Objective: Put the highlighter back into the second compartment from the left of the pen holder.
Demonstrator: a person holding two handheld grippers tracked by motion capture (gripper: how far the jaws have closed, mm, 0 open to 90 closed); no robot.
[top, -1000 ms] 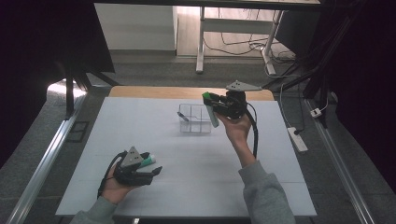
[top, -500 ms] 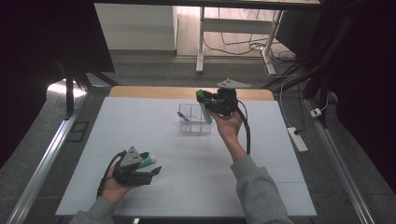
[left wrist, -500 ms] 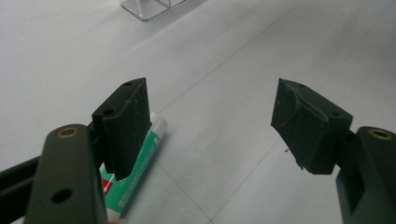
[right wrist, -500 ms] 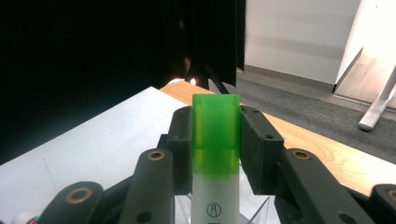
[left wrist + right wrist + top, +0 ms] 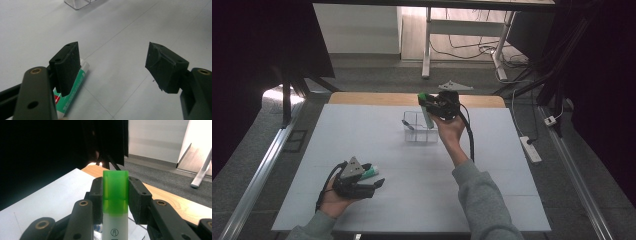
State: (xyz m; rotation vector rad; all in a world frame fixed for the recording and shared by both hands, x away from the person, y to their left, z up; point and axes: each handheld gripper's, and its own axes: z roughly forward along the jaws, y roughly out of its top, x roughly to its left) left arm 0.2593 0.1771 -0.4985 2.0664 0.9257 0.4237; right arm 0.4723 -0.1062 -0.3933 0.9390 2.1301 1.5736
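Note:
My right gripper (image 5: 430,103) hangs over the far side of a clear plastic box (image 5: 419,134), shut on a white stick with a green cap (image 5: 424,97). In the right gripper view both pads press the sides of the green cap (image 5: 115,192), and the stick's white body runs down between the jaws. My left gripper (image 5: 376,183) rests low on the white table near its front left, open, with nothing between its fingers. A green and white tube (image 5: 73,92) lies on the table beside the left jaw, partly hidden under it, and it shows as the tube (image 5: 369,172) from above.
A small dark pen-like item (image 5: 408,125) lies in the box's left compartment. The white tabletop (image 5: 492,165) ends in a wooden strip (image 5: 377,98) at the far edge. A power strip (image 5: 531,149) lies on the floor at the right.
My right hand has carried the green-capped stick a little to the left, over the clear box. The left gripper has stayed where it was.

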